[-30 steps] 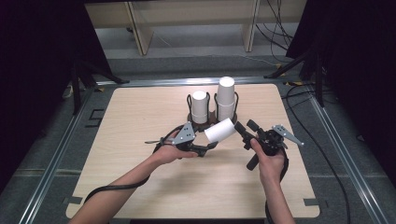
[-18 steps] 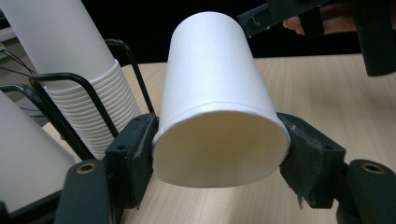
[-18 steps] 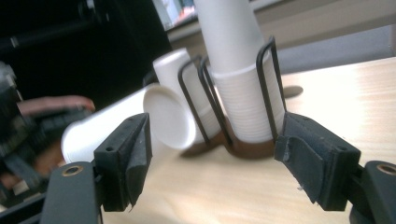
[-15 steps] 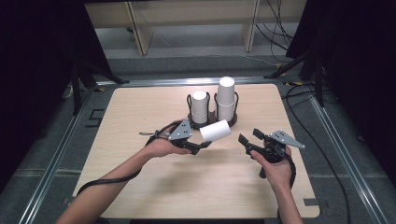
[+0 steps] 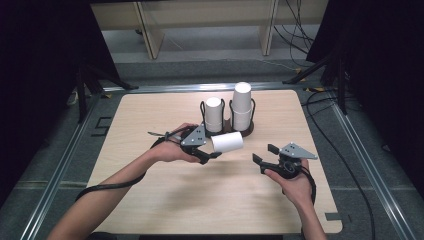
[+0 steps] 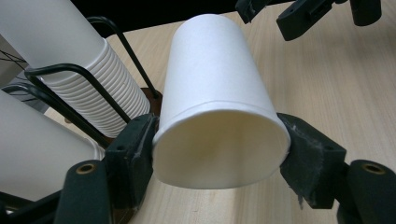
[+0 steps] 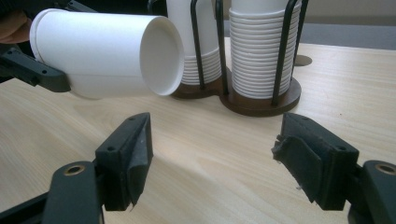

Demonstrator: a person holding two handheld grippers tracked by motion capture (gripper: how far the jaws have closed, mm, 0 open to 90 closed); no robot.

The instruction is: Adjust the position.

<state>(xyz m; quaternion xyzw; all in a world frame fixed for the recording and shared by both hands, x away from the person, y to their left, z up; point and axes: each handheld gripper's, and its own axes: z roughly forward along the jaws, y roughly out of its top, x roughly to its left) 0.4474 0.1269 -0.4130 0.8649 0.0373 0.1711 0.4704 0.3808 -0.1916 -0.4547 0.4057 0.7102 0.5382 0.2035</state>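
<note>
A white paper cup (image 5: 228, 142) lies on its side in the air above the table, and my left gripper (image 5: 216, 146) is shut on it near its rim. In the left gripper view both pads press the cup (image 6: 219, 107) by its open mouth, which faces the camera. My right gripper (image 5: 264, 153) stands open to the right of the cup, apart from it. Its jaws have just been closing a little, with nothing between them (image 7: 212, 154). The cup's bottom (image 7: 161, 56) faces that camera.
A dark wooden holder (image 5: 248, 131) with wire loops stands behind the cup. It carries a short stack of white cups (image 5: 214, 114) and a taller stack (image 5: 241, 106). The tan tabletop (image 5: 150, 200) has a metal frame around it. Cables lie on the floor at the right.
My right gripper has drawn back from the cup's bottom, down and to the right. My left gripper has risen slightly with the cup, which now lies more level.
</note>
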